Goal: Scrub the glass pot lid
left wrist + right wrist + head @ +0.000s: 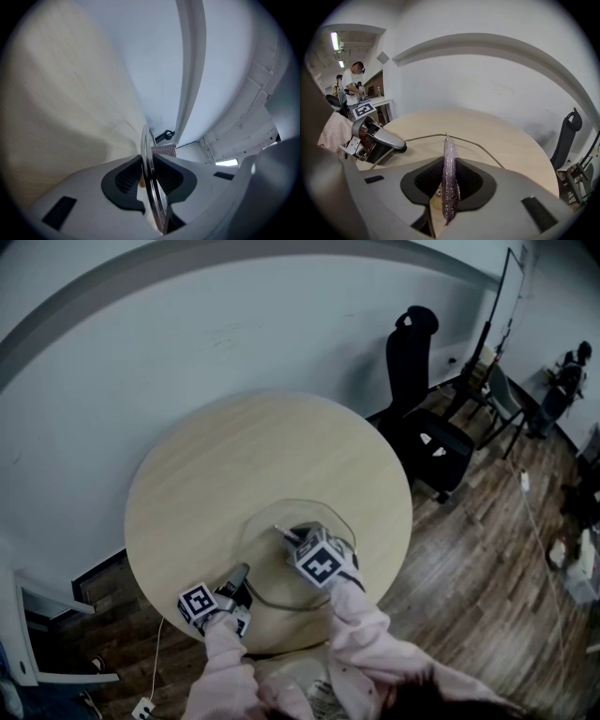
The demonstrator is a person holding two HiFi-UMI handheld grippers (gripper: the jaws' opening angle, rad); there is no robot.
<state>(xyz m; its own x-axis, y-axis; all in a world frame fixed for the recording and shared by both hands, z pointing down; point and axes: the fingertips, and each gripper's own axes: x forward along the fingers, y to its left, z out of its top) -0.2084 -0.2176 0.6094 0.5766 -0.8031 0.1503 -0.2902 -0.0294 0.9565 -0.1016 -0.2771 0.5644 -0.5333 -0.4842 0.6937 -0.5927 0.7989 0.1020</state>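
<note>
the left gripper [149,174] is clamped on the metal rim of the glass pot lid [265,545], likely to steady it where it lies on the round table [234,456]. the right gripper [449,187] pinches a glittery scrub pad [449,159] edge-on, angled down over the lid, seemingly to rub the glass.

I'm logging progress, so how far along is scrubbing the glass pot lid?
Done: left gripper clamps the glass pot lid by its rim, right gripper grips a glittery scrub pad. In hand: the pad is poised over the lid on the table. Remaining: the scrubbing itself; contact isn't clear.
</note>
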